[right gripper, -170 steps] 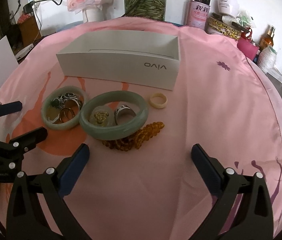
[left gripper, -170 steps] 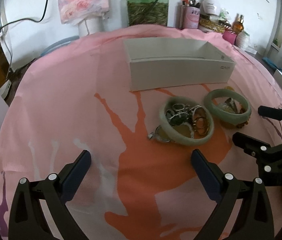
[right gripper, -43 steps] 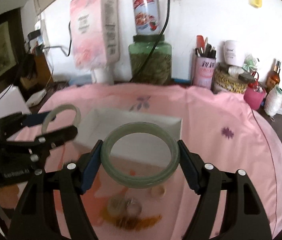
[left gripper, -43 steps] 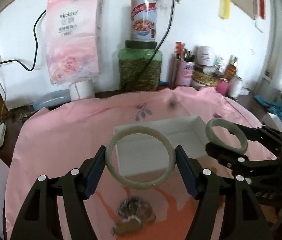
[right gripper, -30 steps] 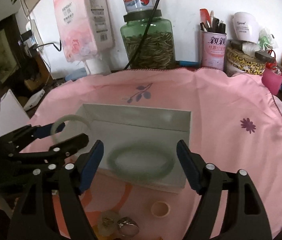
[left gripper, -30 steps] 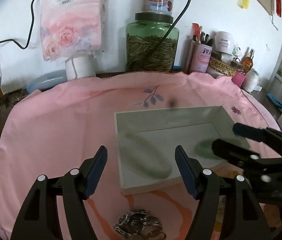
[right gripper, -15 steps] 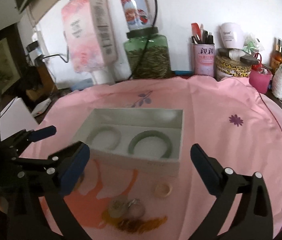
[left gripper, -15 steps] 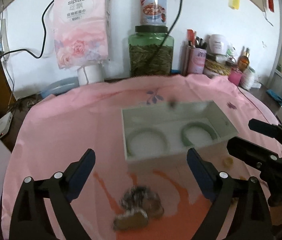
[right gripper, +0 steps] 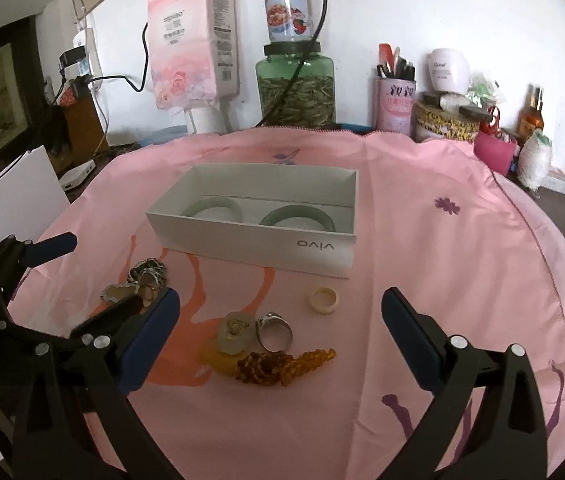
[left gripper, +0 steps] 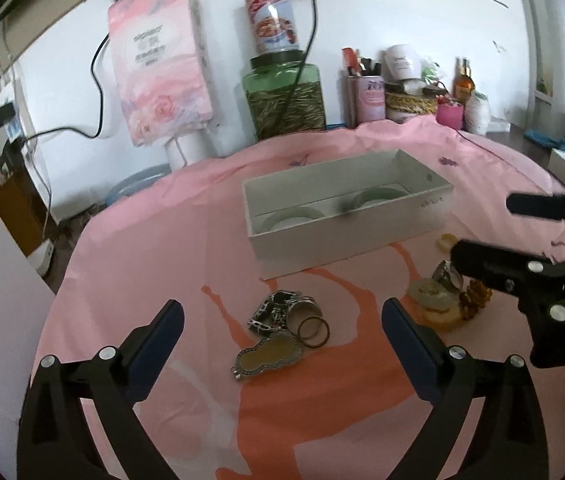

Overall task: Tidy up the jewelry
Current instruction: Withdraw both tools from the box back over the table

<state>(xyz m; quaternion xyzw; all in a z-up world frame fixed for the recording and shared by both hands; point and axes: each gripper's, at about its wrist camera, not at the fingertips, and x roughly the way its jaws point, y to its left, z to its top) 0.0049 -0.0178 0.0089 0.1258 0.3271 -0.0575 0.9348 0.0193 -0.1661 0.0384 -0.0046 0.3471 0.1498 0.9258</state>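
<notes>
Both the left gripper (left gripper: 282,340), its jaws opening, and the right gripper (right gripper: 280,332) now gape empty above the loose rings (left gripper: 282,312) and amber beads (right gripper: 284,364), since both jade bangles (right gripper: 296,216) now lie in the white box (right gripper: 250,244), leaving small pieces next.

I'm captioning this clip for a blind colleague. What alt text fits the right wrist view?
An open, empty right gripper hovers over a pink tablecloth, where a white rectangular cardboard box holds two pale green jade bangles. Nearer lie a cream ring, a silver ring and amber beads; the open left gripper is at left.
</notes>
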